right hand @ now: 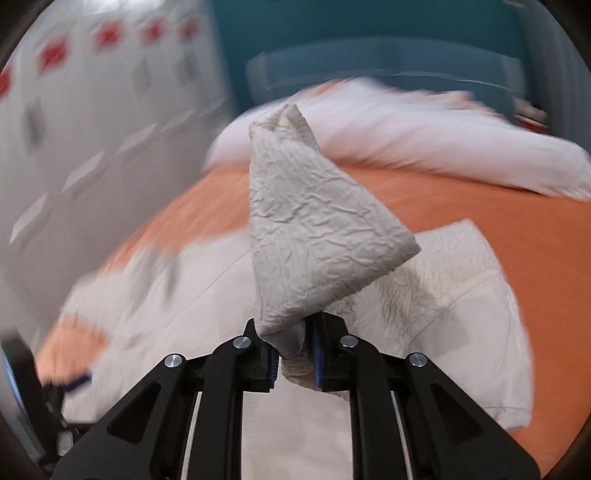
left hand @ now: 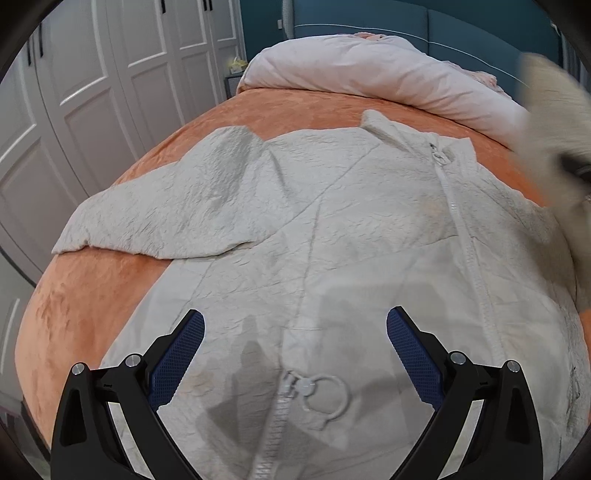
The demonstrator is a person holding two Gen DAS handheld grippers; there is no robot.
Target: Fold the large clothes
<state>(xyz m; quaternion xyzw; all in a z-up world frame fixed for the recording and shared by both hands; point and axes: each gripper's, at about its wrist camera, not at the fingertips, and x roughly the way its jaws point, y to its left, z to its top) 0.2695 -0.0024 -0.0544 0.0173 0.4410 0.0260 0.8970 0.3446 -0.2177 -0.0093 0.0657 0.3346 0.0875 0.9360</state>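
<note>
A large pale grey zip jacket (left hand: 332,229) lies spread on the orange bedspread (left hand: 92,295), zip up the front, ring zip pull (left hand: 325,397) near me. Its left sleeve (left hand: 177,206) lies folded across at the left. My left gripper (left hand: 295,332) is open and empty, hovering over the jacket's lower hem. My right gripper (right hand: 295,354) is shut on the jacket's right sleeve (right hand: 314,229), which stands lifted above the jacket body (right hand: 443,295). The lifted sleeve shows blurred at the right edge of the left wrist view (left hand: 554,122).
A pale pink duvet (left hand: 369,77) is bunched at the head of the bed against a teal headboard (left hand: 443,26). White wardrobe doors (left hand: 92,92) stand to the left. The left gripper shows blurred at the right wrist view's lower left (right hand: 33,398).
</note>
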